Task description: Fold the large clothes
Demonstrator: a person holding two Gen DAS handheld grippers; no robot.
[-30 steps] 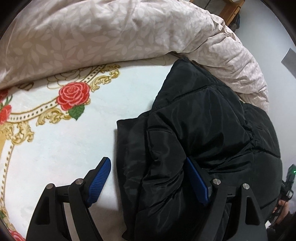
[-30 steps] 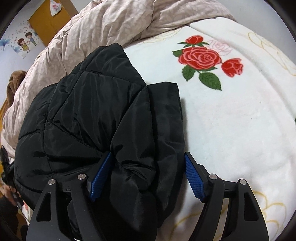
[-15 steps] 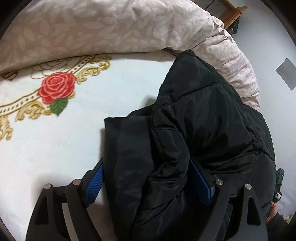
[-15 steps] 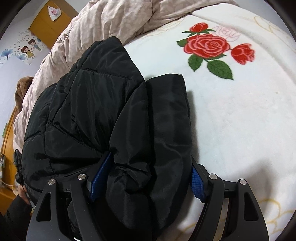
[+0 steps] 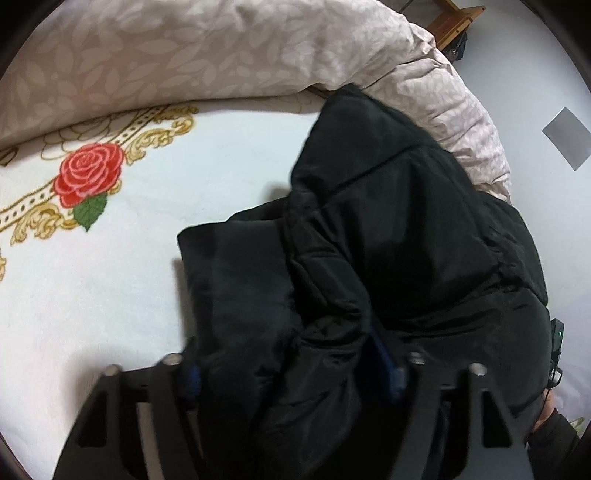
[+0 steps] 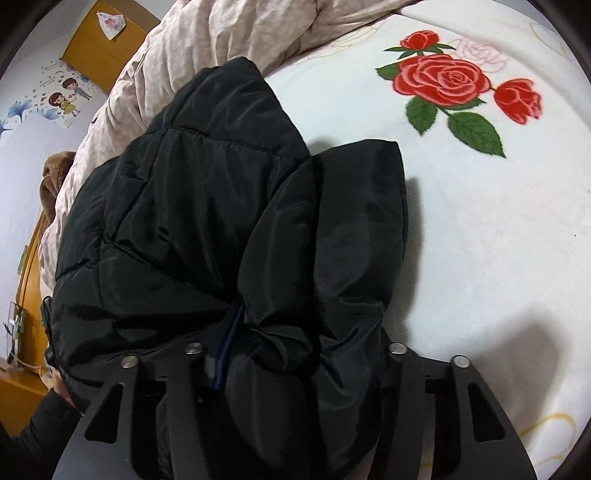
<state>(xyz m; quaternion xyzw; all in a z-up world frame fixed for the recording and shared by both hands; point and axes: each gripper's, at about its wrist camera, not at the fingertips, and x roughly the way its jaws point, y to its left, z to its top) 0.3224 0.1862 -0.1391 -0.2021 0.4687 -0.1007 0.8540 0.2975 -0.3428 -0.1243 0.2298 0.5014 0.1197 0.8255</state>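
Observation:
A black puffer jacket [image 5: 388,236] lies folded over itself on a white blanket with red roses [image 5: 110,280]. In the left wrist view my left gripper [image 5: 291,369] has closed in on a thick bunch of the jacket's near edge, and the cloth hides most of both blue pads. In the right wrist view the same jacket [image 6: 207,206] fills the left and middle. My right gripper [image 6: 299,362] is likewise closed in on a bunched fold of it, with only the left blue pad [image 6: 225,347] partly showing.
A beige leaf-patterned duvet [image 5: 184,55] is heaped behind the jacket and also shows in the right wrist view [image 6: 229,33]. White blanket [image 6: 480,240] stretches to the right. A wooden door [image 6: 107,44] and wall stickers stand at far left.
Both grippers have pushed forward over the jacket's near edge and their jaws have narrowed onto the bunched cloth. The cloth now covers the blue pads that showed before.

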